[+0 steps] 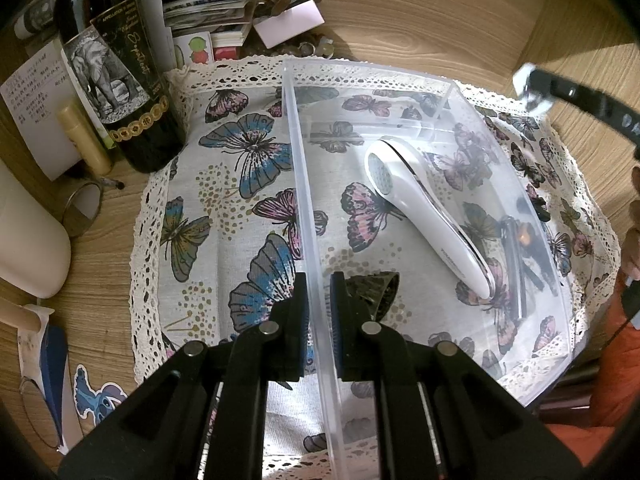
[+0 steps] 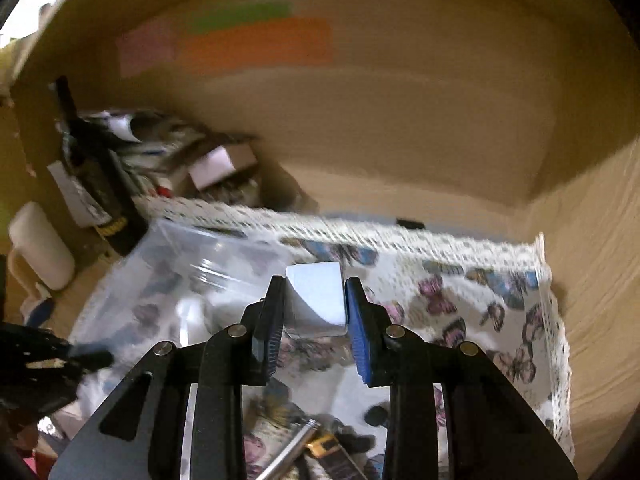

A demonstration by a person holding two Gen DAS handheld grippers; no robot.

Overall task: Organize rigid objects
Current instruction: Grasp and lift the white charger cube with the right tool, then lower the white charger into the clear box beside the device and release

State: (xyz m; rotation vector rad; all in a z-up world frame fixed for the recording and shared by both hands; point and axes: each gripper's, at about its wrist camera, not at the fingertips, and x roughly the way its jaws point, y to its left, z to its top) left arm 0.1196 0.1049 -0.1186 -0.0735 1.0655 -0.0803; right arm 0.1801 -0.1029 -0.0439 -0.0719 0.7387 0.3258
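Our left gripper [image 1: 319, 296] pinches the near wall of the clear plastic bin [image 1: 304, 184]; ahead and to its right, inside the bin, lies a white handheld device [image 1: 424, 216]. Our right gripper [image 2: 315, 312] clamps a silvery block [image 2: 316, 300] above the butterfly cloth [image 2: 480, 300], the bin to its left.
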